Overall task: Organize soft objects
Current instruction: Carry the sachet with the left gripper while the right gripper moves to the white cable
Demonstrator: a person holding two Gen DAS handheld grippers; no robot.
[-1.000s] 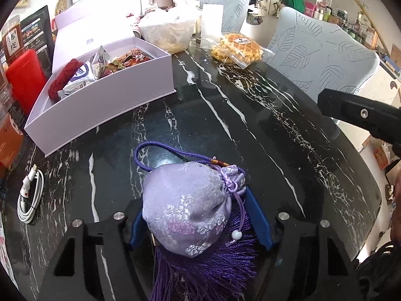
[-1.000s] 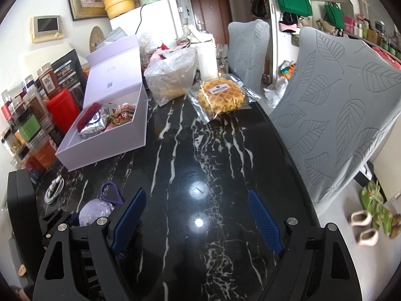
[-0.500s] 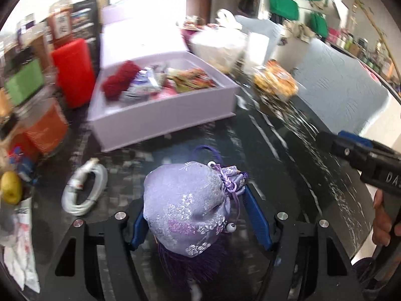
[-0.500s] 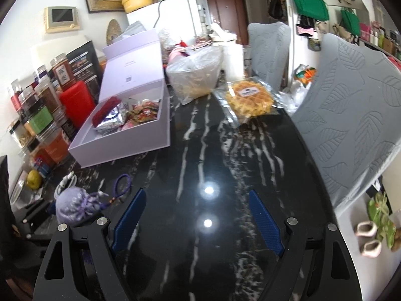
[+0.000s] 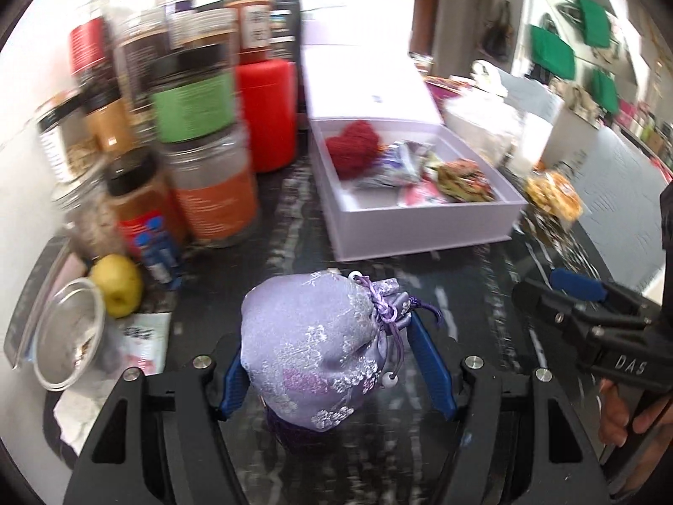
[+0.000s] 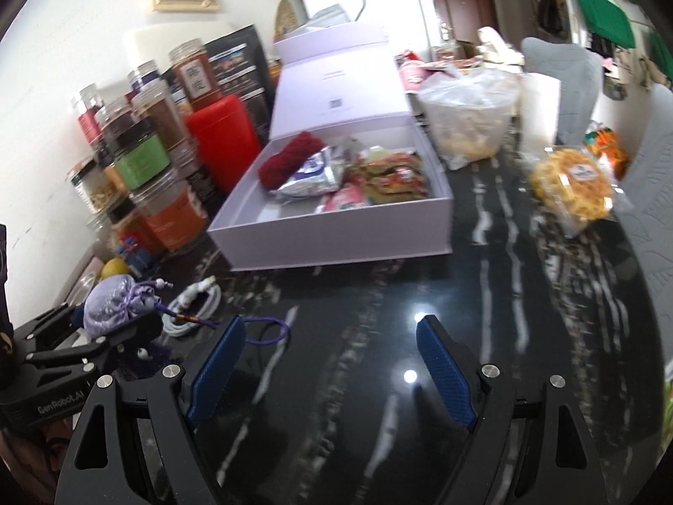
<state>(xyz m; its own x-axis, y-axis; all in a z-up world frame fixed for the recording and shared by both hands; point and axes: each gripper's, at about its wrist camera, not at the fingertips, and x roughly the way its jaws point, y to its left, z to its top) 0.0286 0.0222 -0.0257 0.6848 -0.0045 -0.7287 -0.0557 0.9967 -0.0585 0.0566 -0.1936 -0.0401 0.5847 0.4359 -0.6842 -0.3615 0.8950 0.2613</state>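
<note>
The left gripper (image 5: 336, 362) has its blue fingers (image 5: 431, 372) clamped on a lilac brocade drawstring pouch (image 5: 313, 349), held between them above the black marble surface (image 5: 462, 294). Ahead of the fingertips stands an open lavender box (image 5: 420, 219) holding a red knitted piece (image 5: 355, 151) and snack packets (image 5: 399, 164). The right gripper (image 6: 332, 374) hangs with fingers apart, nothing between them, over the surface beside a white coiled cable (image 6: 195, 305).

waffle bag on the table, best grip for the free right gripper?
Judging by its flat, clear wrapper, the waffle bag is best pinched at its near plastic edge, coming in low from the table side with the right gripper, which is open. Squeezing the middle could crush the waffles.
</note>
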